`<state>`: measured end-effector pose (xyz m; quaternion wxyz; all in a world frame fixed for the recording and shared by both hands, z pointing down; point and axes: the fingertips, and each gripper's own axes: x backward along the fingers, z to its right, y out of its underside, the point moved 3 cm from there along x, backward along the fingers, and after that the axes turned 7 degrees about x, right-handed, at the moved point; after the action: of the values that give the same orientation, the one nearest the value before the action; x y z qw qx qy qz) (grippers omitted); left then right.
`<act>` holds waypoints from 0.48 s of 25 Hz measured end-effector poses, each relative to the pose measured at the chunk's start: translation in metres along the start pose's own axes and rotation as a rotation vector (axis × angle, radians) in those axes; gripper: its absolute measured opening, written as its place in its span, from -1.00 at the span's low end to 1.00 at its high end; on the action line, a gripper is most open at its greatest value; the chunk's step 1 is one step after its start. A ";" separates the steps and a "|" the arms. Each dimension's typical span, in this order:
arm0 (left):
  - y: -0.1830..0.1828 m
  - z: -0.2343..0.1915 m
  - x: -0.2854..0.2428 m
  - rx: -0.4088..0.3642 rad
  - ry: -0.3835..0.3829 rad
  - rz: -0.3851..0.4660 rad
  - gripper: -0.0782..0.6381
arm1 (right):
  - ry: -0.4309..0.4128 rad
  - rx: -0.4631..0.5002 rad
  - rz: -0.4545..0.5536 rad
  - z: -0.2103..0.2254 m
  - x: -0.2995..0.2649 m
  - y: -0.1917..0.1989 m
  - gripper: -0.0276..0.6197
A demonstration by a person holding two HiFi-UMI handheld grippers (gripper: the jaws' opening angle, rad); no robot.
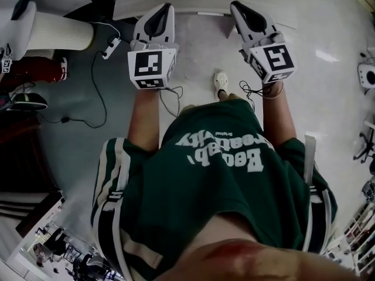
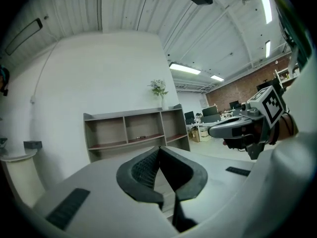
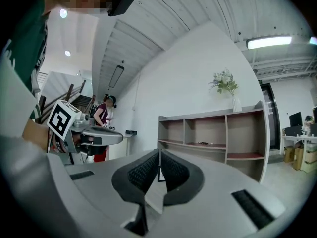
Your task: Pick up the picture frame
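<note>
**Picture frame not located, both hand-held grippers closed and empty**

We can't place the picture frame for sure in any view. There are two candidates. One is a small flat dark item point(image 3: 203, 143) lying on the middle board of the shelf unit point(image 3: 213, 133), in its centre compartment. The other is a small dark-edged patch point(image 3: 159, 175) seen low between the right jaws. Both are too small to call, and the patch may be part of the gripper itself.

The left hand-held gripper point(image 2: 159, 152) has its jaws together with nothing between the pads. The right hand-held gripper point(image 3: 159, 155) is the same, tips meeting and empty. In the head view both are held out in front of the person, side by side over the floor point(image 1: 76, 127), well apart from the shelf unit. A vase of flowers point(image 3: 227, 86) stands on the shelf unit's top board, near its right end. Cables point(image 1: 96, 81) trail across the floor on the left. Another person point(image 3: 104, 114) stands off to the left in the right gripper view.

Risks, as we judge them:
- With the jaws shut on arrival, they would nudge the frame instead of taking it, so they need to open first.
- With the target unconfirmed, the wrong item may get grabbed.
- A reach along the top board could tip the vase.
- A thin frame pinched at one edge may swing or slip.
- The floor cables are a snag for the feet.
</note>
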<state>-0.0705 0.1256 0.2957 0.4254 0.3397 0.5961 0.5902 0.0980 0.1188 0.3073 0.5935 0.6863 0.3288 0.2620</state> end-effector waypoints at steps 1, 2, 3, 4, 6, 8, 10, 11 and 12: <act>-0.004 0.000 -0.012 0.007 -0.007 0.001 -0.73 | -0.004 0.005 0.001 0.012 -0.005 0.000 -0.80; -0.006 0.000 -0.023 0.015 -0.012 0.000 -0.73 | -0.007 0.006 -0.001 0.024 -0.009 0.001 -0.80; -0.006 0.001 -0.034 0.020 -0.015 -0.003 -0.73 | -0.010 0.002 -0.005 0.035 -0.013 0.003 -0.80; -0.006 0.002 -0.043 0.022 -0.019 -0.007 -0.73 | -0.012 -0.004 -0.010 0.045 -0.017 0.007 -0.80; -0.004 0.000 -0.060 0.024 -0.032 -0.011 -0.73 | -0.019 -0.014 -0.009 0.062 -0.026 0.013 -0.80; -0.004 -0.004 -0.076 0.027 -0.045 -0.013 -0.73 | -0.031 -0.015 -0.003 0.077 -0.038 0.016 -0.80; -0.007 -0.008 -0.091 0.027 -0.053 -0.015 -0.73 | -0.040 -0.017 -0.001 0.088 -0.049 0.016 -0.80; -0.010 -0.012 -0.098 0.027 -0.058 -0.016 -0.73 | -0.047 -0.016 -0.004 0.093 -0.056 0.015 -0.80; -0.013 -0.016 -0.105 0.028 -0.065 -0.014 -0.73 | -0.057 -0.013 -0.006 0.098 -0.064 0.014 -0.80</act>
<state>-0.0411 0.0227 0.2933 0.4439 0.3604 0.5925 0.5675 0.1324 0.0060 0.3073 0.6077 0.6888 0.3120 0.2426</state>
